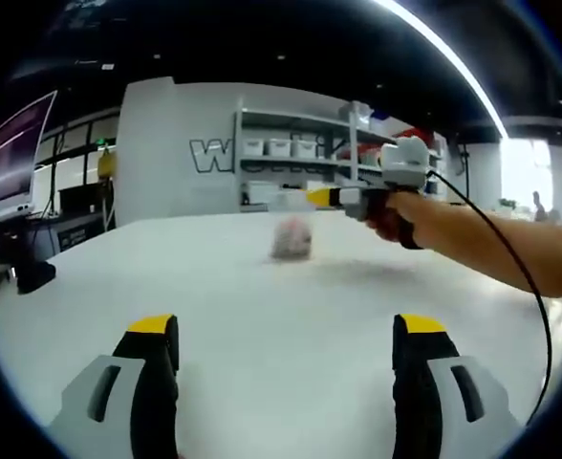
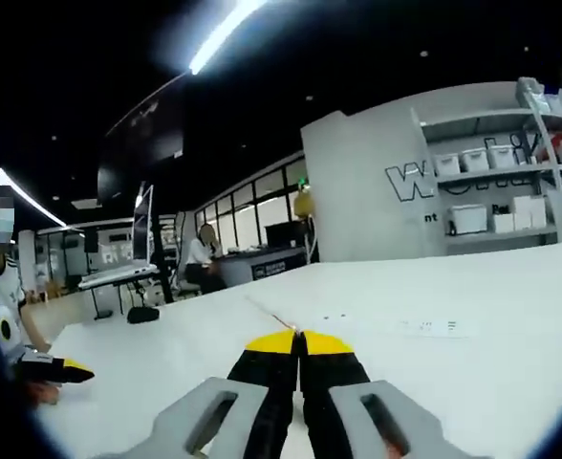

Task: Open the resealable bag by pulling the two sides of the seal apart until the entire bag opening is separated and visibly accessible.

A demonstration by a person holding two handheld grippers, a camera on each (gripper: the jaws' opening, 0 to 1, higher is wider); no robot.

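Early days here, by the look of it — no hold on the bag (image 1: pixel 291 237) yet. Sitting on the white table (image 1: pixel 262 316) well ahead of the left gripper (image 1: pixel 286 335), roughly dead centre between its jaws but far out, and too blurred to make out the seal or which way the opening faces.

Left gripper's jaws spread wide, nothing between them, just bare table. Right gripper (image 2: pixel 298 341) pinched closed, yellow tips touching; a thin line runs on from the tips, can't tell whether that's something caught or just a mark on the table. Also visible in the left gripper view (image 1: pixel 321 197), held up in a hand (image 1: pixel 393 218) off to the right and beyond, hovering near the bag and a bit above it, not touching.

So: approach step, seal untouched as far as can be judged. Next probably calls for opening the right jaws, bringing both tools in to the bag's top edge, and pinching one side of the seal each — then pulling apart. Finding those lips looks like the fiddly part.
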